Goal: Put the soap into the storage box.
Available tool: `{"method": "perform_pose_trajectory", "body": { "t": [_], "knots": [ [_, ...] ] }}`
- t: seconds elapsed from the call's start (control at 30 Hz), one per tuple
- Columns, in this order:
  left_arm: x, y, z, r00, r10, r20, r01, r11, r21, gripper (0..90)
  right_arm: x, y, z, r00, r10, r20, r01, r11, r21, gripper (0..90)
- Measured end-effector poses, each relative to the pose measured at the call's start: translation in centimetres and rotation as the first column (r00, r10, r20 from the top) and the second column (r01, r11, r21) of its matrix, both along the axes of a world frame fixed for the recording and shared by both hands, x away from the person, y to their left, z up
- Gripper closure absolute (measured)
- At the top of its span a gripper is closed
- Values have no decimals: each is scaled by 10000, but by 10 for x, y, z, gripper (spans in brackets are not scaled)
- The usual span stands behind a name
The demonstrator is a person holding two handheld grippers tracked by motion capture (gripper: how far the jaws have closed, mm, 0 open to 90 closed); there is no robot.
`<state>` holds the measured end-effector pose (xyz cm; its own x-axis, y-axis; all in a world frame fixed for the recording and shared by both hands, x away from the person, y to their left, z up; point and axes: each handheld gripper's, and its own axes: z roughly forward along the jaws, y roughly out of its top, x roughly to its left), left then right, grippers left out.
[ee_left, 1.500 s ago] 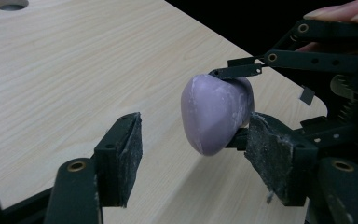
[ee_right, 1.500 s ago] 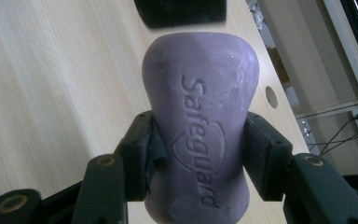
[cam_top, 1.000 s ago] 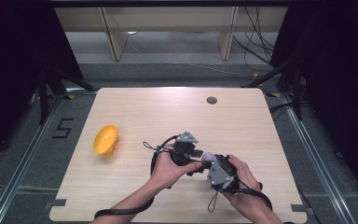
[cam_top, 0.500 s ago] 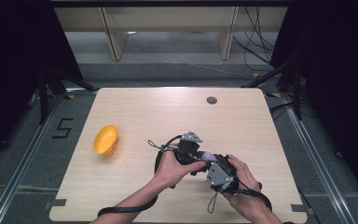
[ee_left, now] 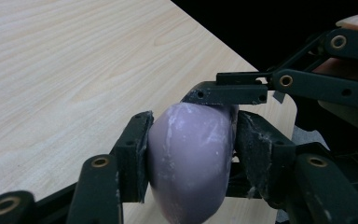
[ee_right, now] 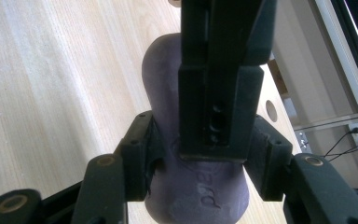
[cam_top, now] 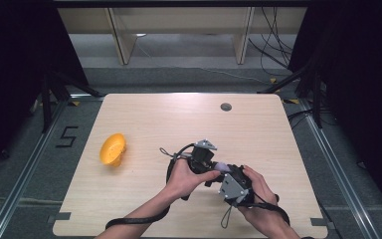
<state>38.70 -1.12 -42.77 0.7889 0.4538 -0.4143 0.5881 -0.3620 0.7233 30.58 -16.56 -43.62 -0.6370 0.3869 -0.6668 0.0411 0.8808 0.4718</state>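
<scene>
A lilac-purple rounded object with raised lettering is held just above the wooden table between both hands. In the left gripper view it fills the gap and both pads press on its sides. The jaws of my left gripper have just been closing and are now shut on it. My right gripper is shut on the same object from the opposite end, and a finger of the left gripper crosses in front of it. In the high view the left gripper and right gripper meet near the table's front middle.
An orange bowl lies tipped on its side at the left of the table. A small round dark grommet sits near the far edge. Cables trail from both grippers toward the front edge.
The left hand has shifted slightly right toward the right gripper, and its jaws have come in onto the purple object. The right hand has stayed still.
</scene>
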Motion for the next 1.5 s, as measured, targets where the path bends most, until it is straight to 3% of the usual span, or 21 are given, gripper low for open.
{"method": "perform_pose_trajectory", "body": {
  "t": [0.13, 0.27, 0.4, 0.6, 0.7, 0.87, 0.93, 0.97, 1.0, 1.03, 1.07, 1.43, 1.5],
  "knots": [
    [0, 0, 0, 9999, -13, -112, 14, 10000, 82, 477, 0, 0, -1, 10000, 11, 10, -11, 10000, -15, 503],
    [0, 2, 2, 9998, -105, -189, 104, 9999, -39, 560, 0, -1, -1, 10000, -19, 19, 19, 10000, -60, 502],
    [-1, 3, 3, 9996, -87, -254, 87, 10000, -9, 580, 0, -1, -2, 10000, 18, 20, -18, 10000, -44, 501],
    [-2, 5, 6, 10000, -27, -80, 27, 10000, 25, 586, 1, 0, -1, 9995, 281, 121, -280, 9996, -74, 499],
    [-3, 5, 7, 9999, 41, 158, -41, 10000, 13, 587, 1, 0, 0, 9998, 116, 166, -117, 9999, 53, 493],
    [-5, 6, 8, 9989, 207, 427, -209, 9998, 22, 587, 2, -2, 1, 9996, -89, 259, 89, 10000, 14, 389],
    [-5, 7, 9, 9961, 262, 845, -288, 9991, 299, 587, 2, -3, 3, 9996, -143, 242, 143, 9999, 12, 355],
    [-6, 8, 10, 9953, 321, 915, -358, 9986, 388, 588, 0, -6, 5, 9985, -170, 529, 172, 9998, -33, 335],
    [-6, 8, 10, 9957, 257, 894, -284, 9992, 291, 588, 0, -6, 5, 9985, -170, 529, 172, 9998, -33, 335],
    [-6, 9, 10, 9949, 294, 964, -321, 9991, 266, 587, 2, -8, 9, 9968, 229, 763, -197, 9989, -414, 334],
    [-7, 10, 10, 9941, 321, 1032, -354, 9989, 304, 588, 0, -10, 8, 9982, 11, 608, 1, 9998, -205, 329],
    [-11, 16, 14, 9825, 429, 1812, -567, 9958, 714, 588, -6, -26, 7, 9987, -319, 391, 320, 9995, -26, 328],
    [-11, 18, 14, 9805, 412, 1923, -583, 9947, 842, 589, -7, -29, 5, 9982, -588, 135, 580, 9970, 510, 329]
  ]
}}
